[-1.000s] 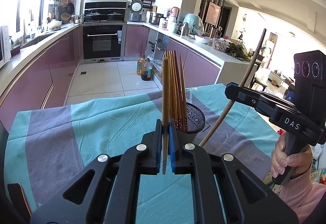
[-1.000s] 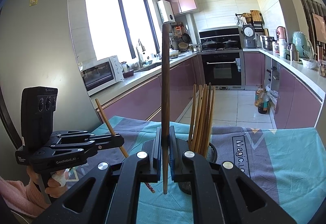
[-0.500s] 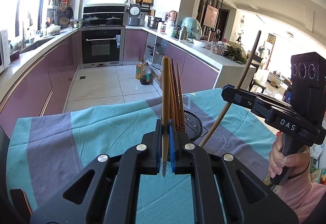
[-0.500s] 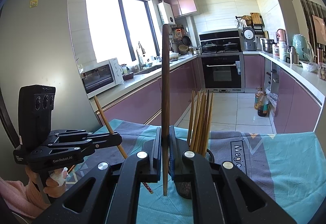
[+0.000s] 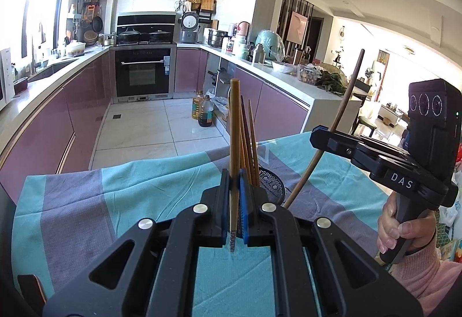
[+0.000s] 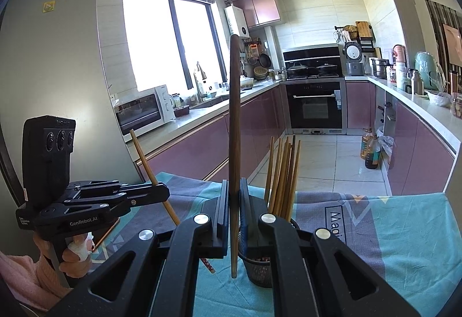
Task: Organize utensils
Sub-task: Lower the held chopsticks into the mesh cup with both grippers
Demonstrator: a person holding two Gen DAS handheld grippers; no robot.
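Above the cloth-covered table, the left gripper is clamped on a light wooden chopstick, held upright. The right gripper is clamped on a dark chopstick, also upright. Both hang just beside the mesh holder, where more chopsticks stand in a bunch.

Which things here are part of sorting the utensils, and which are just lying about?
Part of the job:
- light chopstick in the left claw
- dark chopstick in the right claw
- mesh holder with chopsticks

Lying about:
- oil bottles
- microwave
- rice cooker
- tablecloth
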